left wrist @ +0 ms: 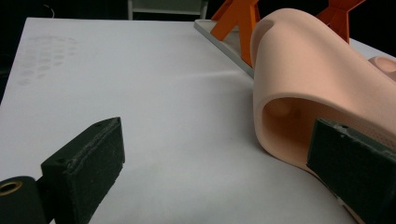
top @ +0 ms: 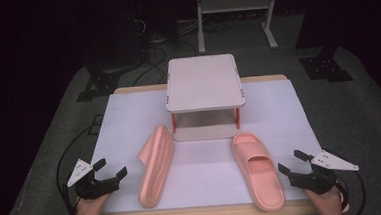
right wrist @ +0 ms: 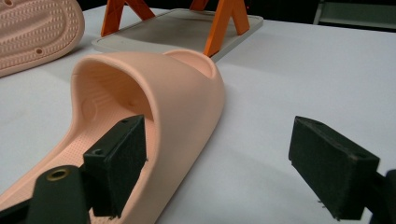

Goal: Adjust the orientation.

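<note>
1. Two salmon-pink moulded foam slide sandals lie on the white table cover [top: 129, 116], in front of a small grey two-tier rack with orange legs [top: 204, 81].
2. Left slide [top: 156, 165] is tipped on its edge, sole facing left; right slide [top: 257, 168] sits upright, toe towards the rack.
3. Left gripper [top: 113, 169]: jaws spread, nothing held, just left of the tipped slide.
4. Right gripper [top: 292, 162]: jaws spread, empty, beside the upright slide's heel; in the right gripper view one pad [right wrist: 122, 163] overlaps the footbed.
5. Handling, judged: light, springy foam, matte, unlikely to slip or break.
6. Best hold: pinch the sole's side wall or the strap arch [right wrist: 187, 88]; a squeeze will dent it.
</note>
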Demonstrator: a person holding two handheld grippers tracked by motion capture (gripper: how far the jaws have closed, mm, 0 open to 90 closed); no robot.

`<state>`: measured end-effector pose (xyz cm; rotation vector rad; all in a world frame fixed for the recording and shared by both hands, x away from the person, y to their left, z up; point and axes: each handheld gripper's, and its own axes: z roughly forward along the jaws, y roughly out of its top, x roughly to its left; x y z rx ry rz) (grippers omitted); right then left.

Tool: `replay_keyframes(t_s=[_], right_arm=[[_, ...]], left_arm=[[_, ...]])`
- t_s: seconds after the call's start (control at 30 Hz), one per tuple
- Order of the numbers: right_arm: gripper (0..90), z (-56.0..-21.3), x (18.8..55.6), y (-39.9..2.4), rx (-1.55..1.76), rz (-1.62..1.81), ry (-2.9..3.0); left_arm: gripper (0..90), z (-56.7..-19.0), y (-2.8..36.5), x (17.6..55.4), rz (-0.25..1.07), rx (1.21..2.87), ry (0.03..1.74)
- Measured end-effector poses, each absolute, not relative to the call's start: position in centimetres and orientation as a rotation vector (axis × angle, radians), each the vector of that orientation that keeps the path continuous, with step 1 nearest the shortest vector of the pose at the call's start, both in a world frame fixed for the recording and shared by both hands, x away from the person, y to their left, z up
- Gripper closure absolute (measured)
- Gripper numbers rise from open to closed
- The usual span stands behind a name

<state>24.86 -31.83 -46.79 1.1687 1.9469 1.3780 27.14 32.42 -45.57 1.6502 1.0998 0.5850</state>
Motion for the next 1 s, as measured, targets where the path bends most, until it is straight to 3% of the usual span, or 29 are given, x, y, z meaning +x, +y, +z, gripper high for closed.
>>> replay_keyframes(t_s=[1.0], right_arm=[[18.3,-46.4,24.6,-30.8,1.124,1.400,1.967]], left_arm=[[6.1,-45.9,31.3,27.6,0.543,1.682,1.079]])
